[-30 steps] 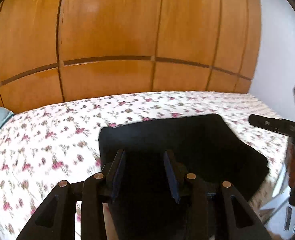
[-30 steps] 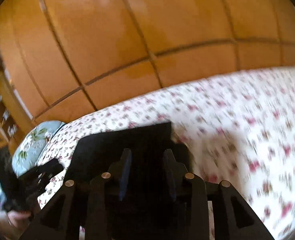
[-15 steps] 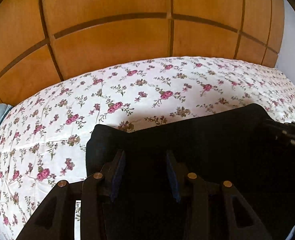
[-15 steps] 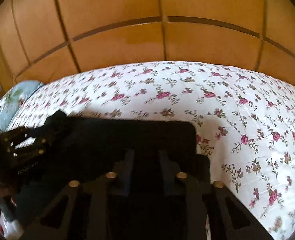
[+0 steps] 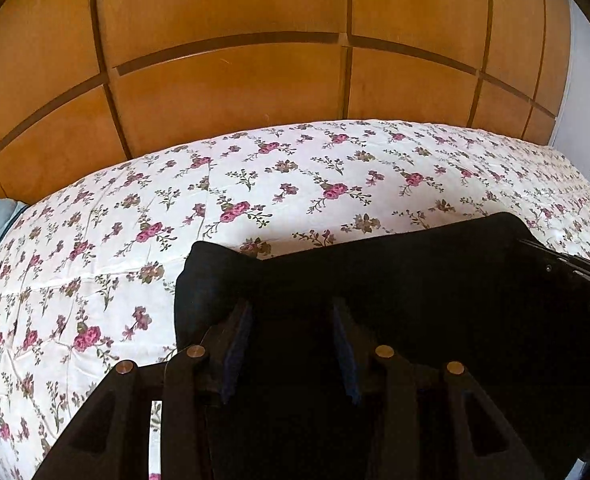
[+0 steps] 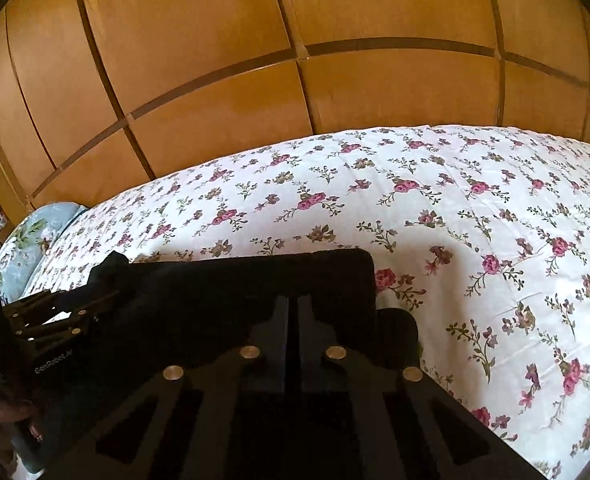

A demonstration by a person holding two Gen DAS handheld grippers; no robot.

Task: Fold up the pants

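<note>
- Black pants (image 5: 395, 280) lying on the floral bedsheet (image 5: 255, 184) at the near edge of the bed, already doubled into a broad flat slab, far edge running straight across both wrist views
- Left gripper (image 5: 291, 312) over the left part of the slab, blue-padded fingers (image 5: 237, 336) spread well apart, cloth below and between them but nothing pinched
- Right gripper (image 6: 293, 312) over the right part of the same slab, fingers drawn together with only a thin slit left; impossible to tell whether a layer of cloth is caught in that slit, black on black
- Soft and limp by the look: rounded, drooping corner at far left (image 5: 203, 264), second layer peeking out lower right in the right wrist view (image 6: 399, 328)
- Probably of moderate weight, thick enough to hold a crease yet sure to sag between two grip points
- Matte weave, likely not slippery against the pads, but stacked layers apt to slide over each other
- Best hold judged to be at the two far corners or along the near folded edge, pinching every layer together
- Even lift from both sides called for, otherwise a skewed fold
- Wooden wardrobe (image 5: 231, 88) behind the bed, blue-green pillow (image 6: 35, 236) at far left, both well apart from the pants
</note>
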